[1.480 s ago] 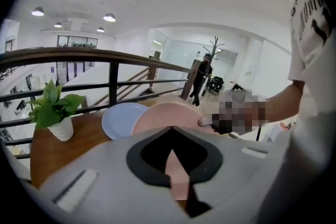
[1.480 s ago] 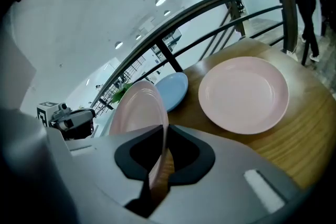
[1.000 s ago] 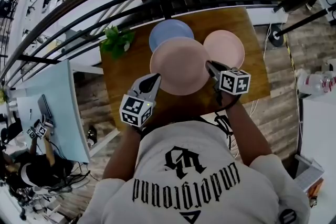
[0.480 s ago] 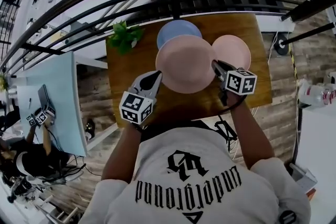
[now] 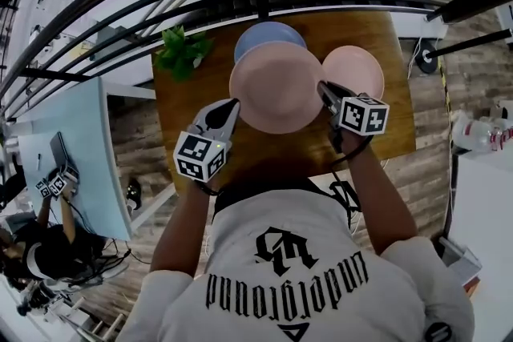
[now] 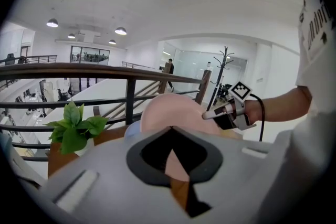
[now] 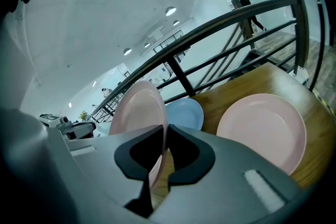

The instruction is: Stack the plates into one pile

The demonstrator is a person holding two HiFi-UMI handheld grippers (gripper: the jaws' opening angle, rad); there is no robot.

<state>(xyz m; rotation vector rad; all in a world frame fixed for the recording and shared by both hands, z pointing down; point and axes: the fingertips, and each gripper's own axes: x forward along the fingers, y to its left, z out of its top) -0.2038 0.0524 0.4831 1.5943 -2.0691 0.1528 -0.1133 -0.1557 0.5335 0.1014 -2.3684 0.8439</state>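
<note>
My right tongs [image 7: 164, 132] were pinched tight on the pink plate [image 5: 276, 88] at its rim. The left tongs [image 6: 170, 132], nearly closed, seemed to nip the opposite rim. It hung over the blue plate [image 5: 268, 34]. Uneven release could tip it and send it sliding off the table [image 5: 188, 104].

one legible text: the word "underground", in black gothic lettering on my white shirt [image 5: 284, 284], upside down in the head view, next to a black emblem. the marker cube [image 5: 199, 158] of my left claw [image 5: 233, 103] and the marker cube [image 5: 365, 114] of my right claw [image 5: 321, 87] carry square code patterns only. shirt print in the left gripper view: illegible.
</note>
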